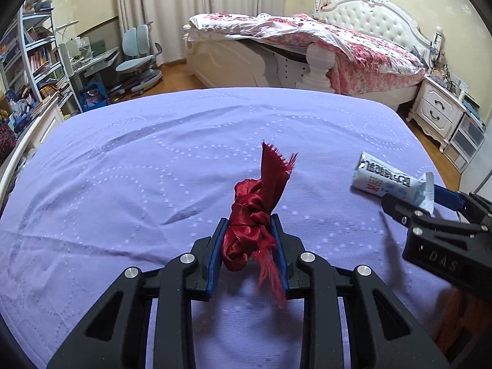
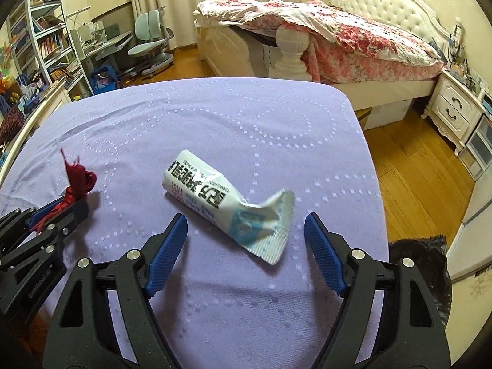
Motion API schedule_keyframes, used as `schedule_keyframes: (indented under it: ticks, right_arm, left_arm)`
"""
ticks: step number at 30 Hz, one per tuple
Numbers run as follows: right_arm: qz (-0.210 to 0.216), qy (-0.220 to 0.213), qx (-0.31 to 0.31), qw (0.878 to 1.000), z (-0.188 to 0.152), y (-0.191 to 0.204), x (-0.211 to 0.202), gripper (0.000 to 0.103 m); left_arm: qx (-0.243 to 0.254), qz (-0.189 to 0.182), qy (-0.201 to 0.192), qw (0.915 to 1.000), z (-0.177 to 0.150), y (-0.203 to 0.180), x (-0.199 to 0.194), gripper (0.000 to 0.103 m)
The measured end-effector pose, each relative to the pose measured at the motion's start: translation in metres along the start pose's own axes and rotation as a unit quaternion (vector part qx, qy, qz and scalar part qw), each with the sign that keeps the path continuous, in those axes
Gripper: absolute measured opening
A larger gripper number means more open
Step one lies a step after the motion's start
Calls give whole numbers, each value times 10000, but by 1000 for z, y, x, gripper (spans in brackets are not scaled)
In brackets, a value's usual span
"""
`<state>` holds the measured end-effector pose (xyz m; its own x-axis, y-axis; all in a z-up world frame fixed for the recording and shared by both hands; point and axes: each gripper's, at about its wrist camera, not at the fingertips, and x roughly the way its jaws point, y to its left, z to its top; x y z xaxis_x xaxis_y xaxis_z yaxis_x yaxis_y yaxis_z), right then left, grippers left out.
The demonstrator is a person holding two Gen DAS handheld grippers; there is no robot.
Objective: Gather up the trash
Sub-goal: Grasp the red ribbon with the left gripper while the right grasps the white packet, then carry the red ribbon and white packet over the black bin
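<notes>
My left gripper (image 1: 249, 224) is shut on a knotted red ribbon (image 1: 255, 224) and holds it just above the purple bed cover (image 1: 138, 160). The ribbon also shows in the right wrist view (image 2: 78, 181), clamped in the left gripper (image 2: 66, 207). A white and blue wrapper (image 2: 227, 203) lies on the cover. My right gripper (image 2: 246, 230) is open, its blue pads either side of the wrapper's crumpled near end, not touching it. In the left wrist view the wrapper (image 1: 390, 178) lies at the right with the right gripper (image 1: 421, 203) at its end.
A black trash bag (image 2: 421, 264) hangs off the bed's right edge, over the wooden floor (image 2: 409, 166). Beyond the purple cover stand a white bed with a floral quilt (image 2: 353, 40), a nightstand (image 2: 455, 113), a desk chair (image 2: 150, 43) and bookshelves (image 2: 46, 37).
</notes>
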<state>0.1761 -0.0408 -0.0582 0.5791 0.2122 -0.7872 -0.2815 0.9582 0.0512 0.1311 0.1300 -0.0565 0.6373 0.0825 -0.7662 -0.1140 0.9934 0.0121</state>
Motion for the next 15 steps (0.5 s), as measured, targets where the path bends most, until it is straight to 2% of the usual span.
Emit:
schedule_keyframes:
  ticks: [7,9,11,15]
  right_arm:
    - [-78,36,-102,9999,9,8,9,77]
    - [-146,37,-200,9997,8,12,9,74]
    - [-182,27,-267,9995,6,14,8,59]
    - [-198,-1,-337,9992,2,17,4,48]
  left_arm:
    - [-154,36,32,9999,-3,15,3,30]
    - [-183,33,41,9998,-3,17,3,30]
    - [-220,15,53,9997,-4,18,4,30]
    - [-218,-2,29,9998,-6,18,1,30]
